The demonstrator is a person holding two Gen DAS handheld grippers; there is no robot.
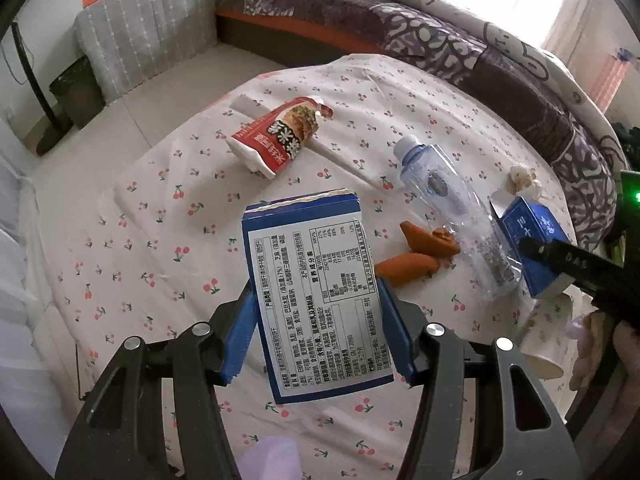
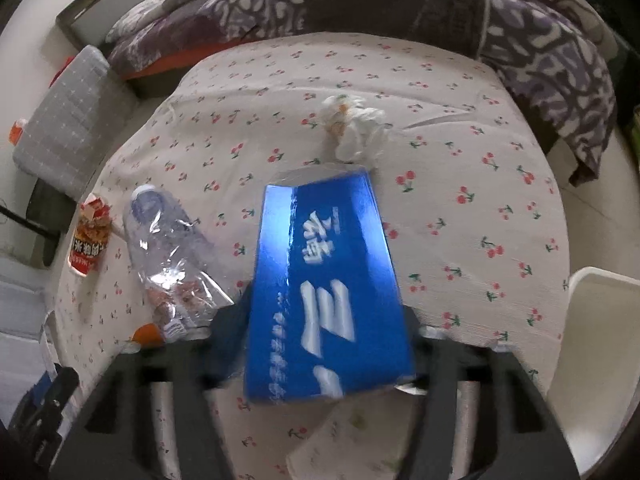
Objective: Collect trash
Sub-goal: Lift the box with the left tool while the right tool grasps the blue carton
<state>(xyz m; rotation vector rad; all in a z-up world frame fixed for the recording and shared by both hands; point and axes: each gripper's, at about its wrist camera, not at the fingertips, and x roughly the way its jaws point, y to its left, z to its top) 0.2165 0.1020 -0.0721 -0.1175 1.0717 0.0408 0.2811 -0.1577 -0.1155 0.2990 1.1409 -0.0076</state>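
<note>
Plastic bottle (image 1: 452,208) beside orange peels (image 1: 420,248)

1. Right gripper (image 2: 326,320): its fingers and frame are blurred in the right wrist view; the blue box (image 2: 326,280) covers the inner faces of the jaws.
2. Blue box: small print is smeared and unreadable.
3. Label box (image 1: 316,304): lower corners hide behind the left gripper (image 1: 316,332) pads.
4. Paper cup (image 1: 540,360): partly hidden behind the gripper frame.
5. Dark bin (image 1: 78,88): contents cannot be told.
6. White chair (image 2: 600,340): cut off by the picture's edge.
</note>
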